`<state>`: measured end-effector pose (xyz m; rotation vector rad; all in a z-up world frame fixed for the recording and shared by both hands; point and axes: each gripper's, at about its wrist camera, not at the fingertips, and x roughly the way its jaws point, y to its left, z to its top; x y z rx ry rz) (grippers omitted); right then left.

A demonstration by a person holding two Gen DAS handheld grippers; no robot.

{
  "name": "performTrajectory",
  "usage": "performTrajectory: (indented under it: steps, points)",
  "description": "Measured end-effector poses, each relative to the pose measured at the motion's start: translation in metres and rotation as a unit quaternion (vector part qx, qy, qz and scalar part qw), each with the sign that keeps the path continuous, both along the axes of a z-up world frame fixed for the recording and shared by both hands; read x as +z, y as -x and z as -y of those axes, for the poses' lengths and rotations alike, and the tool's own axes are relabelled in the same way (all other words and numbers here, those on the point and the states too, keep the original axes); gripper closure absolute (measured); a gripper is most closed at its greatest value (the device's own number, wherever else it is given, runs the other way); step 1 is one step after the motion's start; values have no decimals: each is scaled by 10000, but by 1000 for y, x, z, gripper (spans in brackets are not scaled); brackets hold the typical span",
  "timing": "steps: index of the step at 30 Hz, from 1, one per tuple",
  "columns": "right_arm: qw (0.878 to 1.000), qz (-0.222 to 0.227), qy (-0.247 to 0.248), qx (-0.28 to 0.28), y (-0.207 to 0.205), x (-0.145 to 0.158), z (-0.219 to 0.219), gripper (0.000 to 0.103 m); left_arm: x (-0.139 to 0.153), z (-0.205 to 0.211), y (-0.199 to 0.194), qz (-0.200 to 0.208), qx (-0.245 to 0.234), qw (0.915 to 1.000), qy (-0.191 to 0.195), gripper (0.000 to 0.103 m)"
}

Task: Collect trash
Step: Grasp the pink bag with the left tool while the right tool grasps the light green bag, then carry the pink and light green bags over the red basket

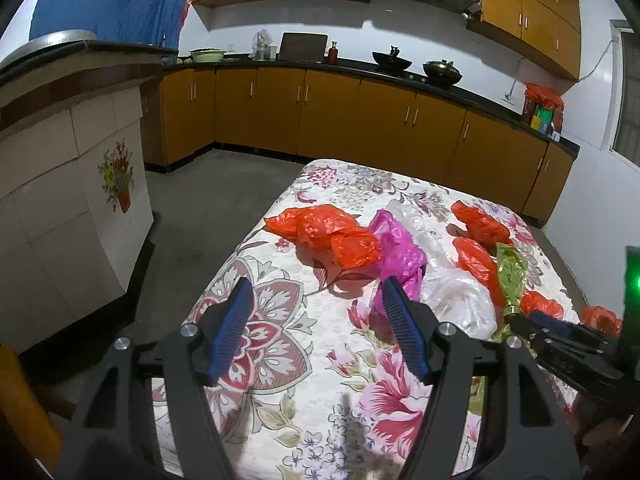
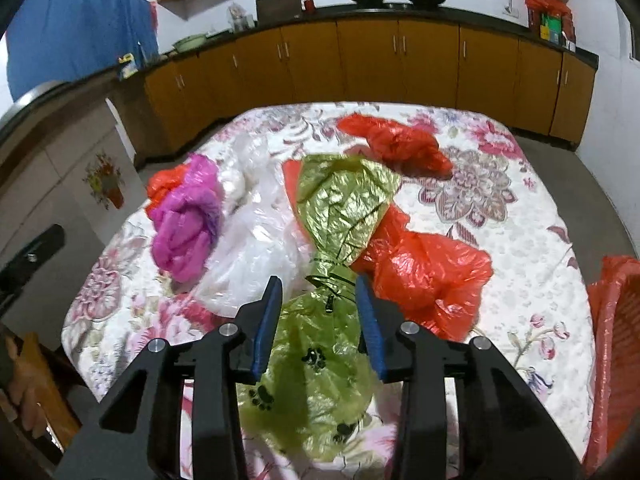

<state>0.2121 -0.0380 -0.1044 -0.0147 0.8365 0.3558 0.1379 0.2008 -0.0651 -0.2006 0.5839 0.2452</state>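
Crumpled plastic bags lie on a flowered table cloth (image 1: 320,332): red bags (image 1: 324,232) (image 2: 424,268), a pink bag (image 1: 396,252) (image 2: 186,216), a clear white bag (image 1: 460,300) (image 2: 256,248) and a gold-green foil wrapper (image 2: 344,204) (image 1: 510,276). My left gripper (image 1: 316,300) is open and empty above the cloth, just short of the pink bag. My right gripper (image 2: 318,292) (image 1: 532,320) is open, its fingers on either side of the wrapper's twisted neck, over a green paw-print bag (image 2: 316,380).
A red mesh basket (image 2: 616,352) stands at the table's right edge. A tiled counter (image 1: 68,184) rises to the left across bare floor (image 1: 208,200). Orange cabinets (image 1: 360,120) with woks on the worktop line the far wall.
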Motion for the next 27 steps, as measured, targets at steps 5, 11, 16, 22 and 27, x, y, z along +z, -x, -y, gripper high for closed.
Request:
performTrajectory:
  steps: [5,11,16,22,27]
  points:
    - [9993,-289,231,38,-3,-20,0,81,-3,2,-8,-48,-72,10000,40,37]
    - [9996,-286,-21,35,6,-14,15,90,-9,16,-31,-190,-334,9992,145,41]
    - [9991,-25,-424,56,24,12,31,91,-15,38,-60,-366,-634,9971,209,45]
    - [9977,154,-654,42,33,34,45,90,-32,54,-95,-767,-715,9945,81,47]
    - [9976,184,-663,-3,38,36,54,91,-46,58,-115,-1033,-716,9921,-18,61]
